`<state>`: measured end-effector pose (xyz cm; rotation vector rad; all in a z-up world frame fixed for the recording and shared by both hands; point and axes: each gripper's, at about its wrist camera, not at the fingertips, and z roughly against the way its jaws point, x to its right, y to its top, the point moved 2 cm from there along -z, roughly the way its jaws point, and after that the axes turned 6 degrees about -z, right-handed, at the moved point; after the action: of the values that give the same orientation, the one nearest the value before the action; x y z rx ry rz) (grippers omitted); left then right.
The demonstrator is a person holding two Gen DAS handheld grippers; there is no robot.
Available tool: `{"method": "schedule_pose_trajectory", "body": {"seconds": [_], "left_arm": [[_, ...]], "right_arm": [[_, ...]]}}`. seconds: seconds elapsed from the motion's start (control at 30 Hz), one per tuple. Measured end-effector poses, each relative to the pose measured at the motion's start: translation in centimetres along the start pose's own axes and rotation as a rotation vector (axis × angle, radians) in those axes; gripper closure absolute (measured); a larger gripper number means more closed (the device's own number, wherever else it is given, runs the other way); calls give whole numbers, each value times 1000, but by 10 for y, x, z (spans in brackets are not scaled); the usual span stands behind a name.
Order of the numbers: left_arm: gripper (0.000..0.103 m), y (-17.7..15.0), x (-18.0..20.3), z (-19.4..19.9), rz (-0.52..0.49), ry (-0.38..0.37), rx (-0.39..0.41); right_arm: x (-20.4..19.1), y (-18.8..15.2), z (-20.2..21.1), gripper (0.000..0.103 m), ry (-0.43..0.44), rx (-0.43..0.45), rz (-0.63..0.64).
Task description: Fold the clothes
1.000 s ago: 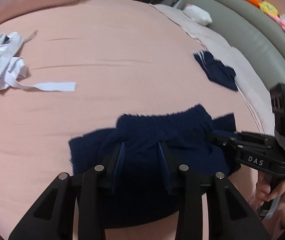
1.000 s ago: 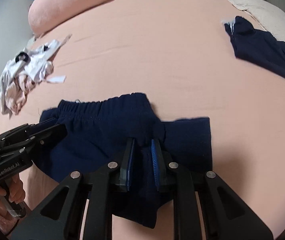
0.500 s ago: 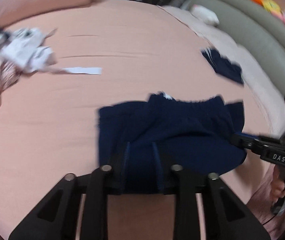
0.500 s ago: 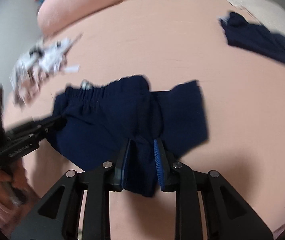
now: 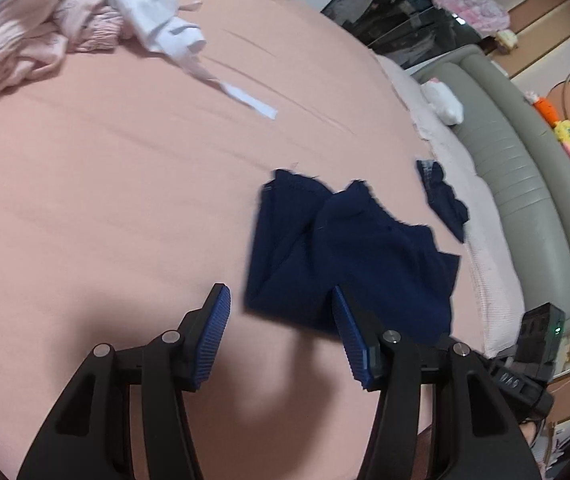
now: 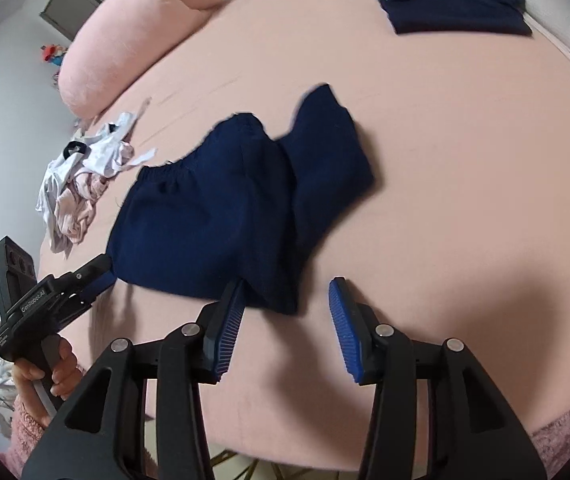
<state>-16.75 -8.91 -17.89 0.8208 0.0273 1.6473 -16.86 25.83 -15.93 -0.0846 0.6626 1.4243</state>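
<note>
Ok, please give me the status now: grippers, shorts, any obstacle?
Left gripper open, right gripper open, both empty. Navy shorts lying loose on pink bed sheet, not folded flat. Nothing in the way.

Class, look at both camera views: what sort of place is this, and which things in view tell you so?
Most likely a bedroom at home: a wide bed under a pink sheet, a plump pink pillow at its far end, and loose clothes on it, such as navy shorts and a white-and-pink pile.
</note>
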Motion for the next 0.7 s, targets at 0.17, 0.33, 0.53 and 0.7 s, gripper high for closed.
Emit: {"method": "schedule_pose_trajectory", "body": {"seconds": [0.17,0.33,0.53,0.7], "left_arm": [[85,2,16,1,-46,9,6],[85,-26,21,26,-49,-1,-15],[81,-50,7,33,-1,32,-81],[68,-37,33,41,-107,20,1]], "right_arm": [[-10,-5,2,92,-16,-17,87],[-13,-17,12,93,-33,-50,142],[0,-39,17,91,-34,-118,123],[-7,-30,45,90,-40,34,75]]}}
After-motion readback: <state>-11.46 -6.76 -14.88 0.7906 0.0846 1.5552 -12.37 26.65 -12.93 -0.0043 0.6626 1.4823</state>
